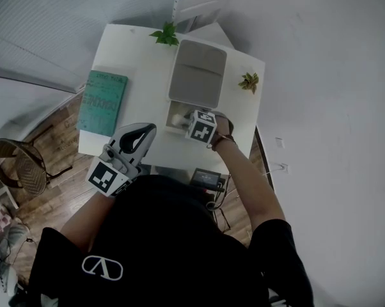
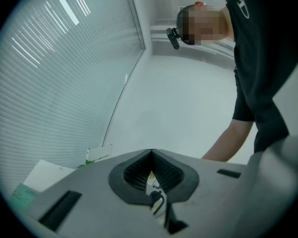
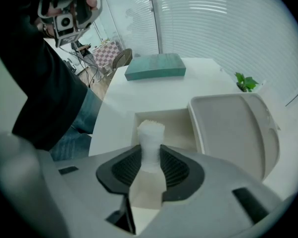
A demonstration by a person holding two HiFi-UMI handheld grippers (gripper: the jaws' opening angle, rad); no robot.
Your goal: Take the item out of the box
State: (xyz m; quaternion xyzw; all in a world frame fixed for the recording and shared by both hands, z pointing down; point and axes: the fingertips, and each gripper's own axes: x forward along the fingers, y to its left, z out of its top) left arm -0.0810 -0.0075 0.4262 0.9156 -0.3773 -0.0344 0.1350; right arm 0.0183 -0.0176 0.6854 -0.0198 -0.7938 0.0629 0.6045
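Observation:
The white box (image 1: pixel 177 112) lies open on the white table (image 1: pixel 141 69), its lid (image 1: pixel 197 74) flipped back beyond it. My right gripper (image 1: pixel 191 124) points steeply down over the open tray. In the right gripper view this gripper (image 3: pixel 150 155) is shut on a white ribbed item (image 3: pixel 150 135), whose top stands out past the pads above the box tray (image 3: pixel 176 123); the lid (image 3: pixel 233 128) lies to the right. My left gripper (image 1: pixel 141 135) is held off the table's near edge, away from the box, with its jaws (image 2: pixel 151 153) shut on nothing.
A teal book (image 1: pixel 103 101) lies on the table's left part. Small green plants stand at the far edge (image 1: pixel 166 35) and right edge (image 1: pixel 249 80). A wicker chair (image 1: pixel 20 165) stands on the wood floor to the left.

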